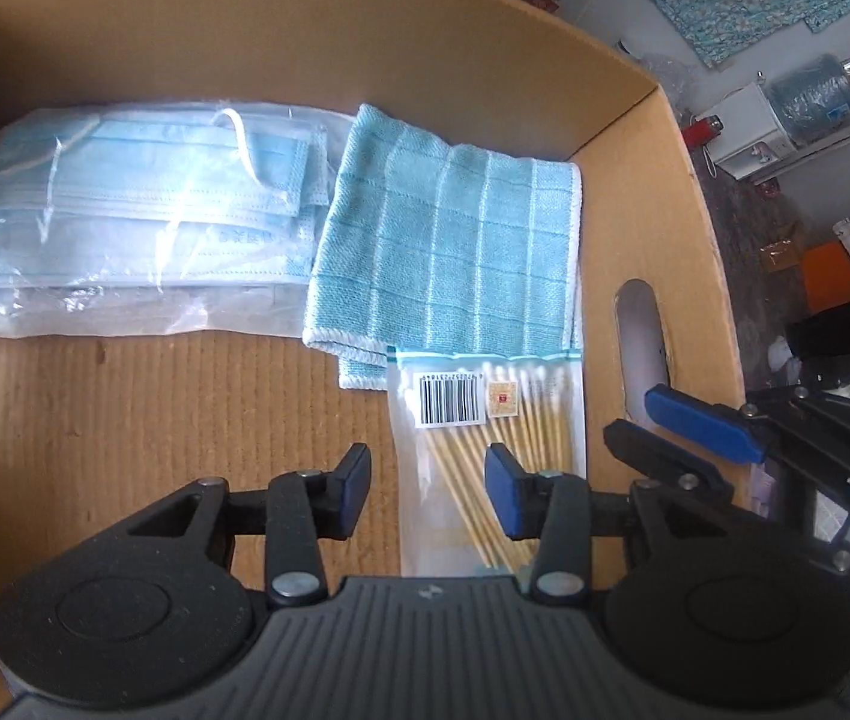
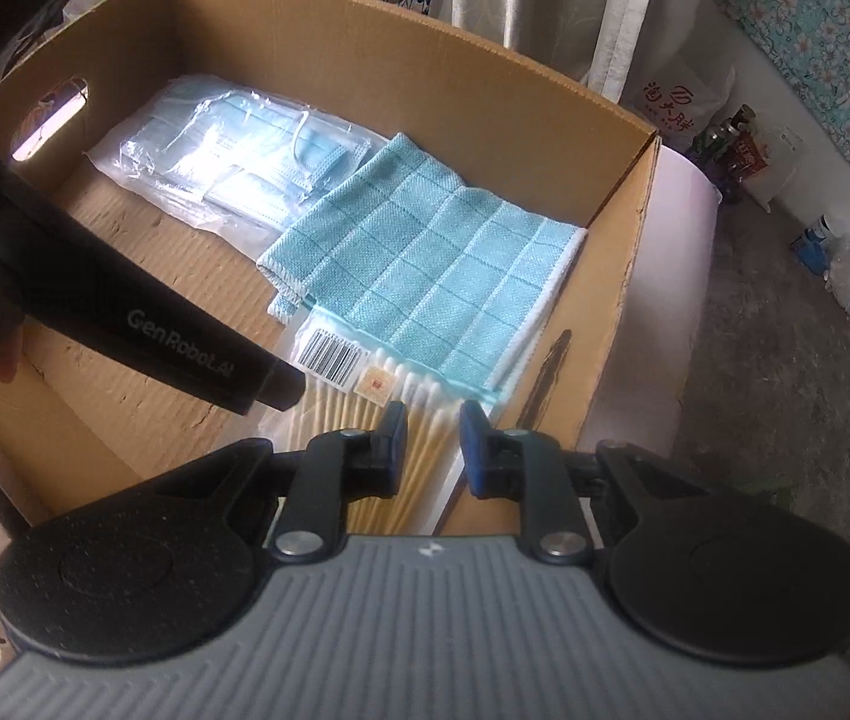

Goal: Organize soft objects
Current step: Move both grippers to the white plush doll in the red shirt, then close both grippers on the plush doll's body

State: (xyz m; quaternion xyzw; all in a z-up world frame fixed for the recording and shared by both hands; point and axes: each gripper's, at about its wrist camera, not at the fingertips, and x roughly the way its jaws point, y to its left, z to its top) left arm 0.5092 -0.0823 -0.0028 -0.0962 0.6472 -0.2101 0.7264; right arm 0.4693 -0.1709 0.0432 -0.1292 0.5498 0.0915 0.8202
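A cardboard box (image 1: 485, 30) took up most of both views, open at the top, with an oval hand-hole (image 1: 641, 348) cut in one side wall. On its floor lay three things in a row. The largest was a clear plastic bag of pale blue face masks (image 1: 143, 210), flat against the far wall. Just beside it, with their edges touching or overlapping, lay a folded teal cloth (image 1: 455, 240) with a white-line grid and white hem, reaching into the corner of the box. The smallest was a clear packet of cotton swabs (image 1: 473, 420), wooden sticks showing through the film and a barcode label near its top; its sealed end lay over the near edge of the cloth.

The left gripper (image 1: 428, 489) pointed down into the box with its blue pads spread apart. Nothing was pinched between them; the right pad hung over the swab packet, the left one over bare cardboard, and whether either touched I could not tell.

The right gripper (image 2: 434, 450) hovered over the same packet near the box's side wall, its fingers only slightly parted, a narrow gap showing between the pads. The swabs showed through that gap, but the pads did not press on anything.
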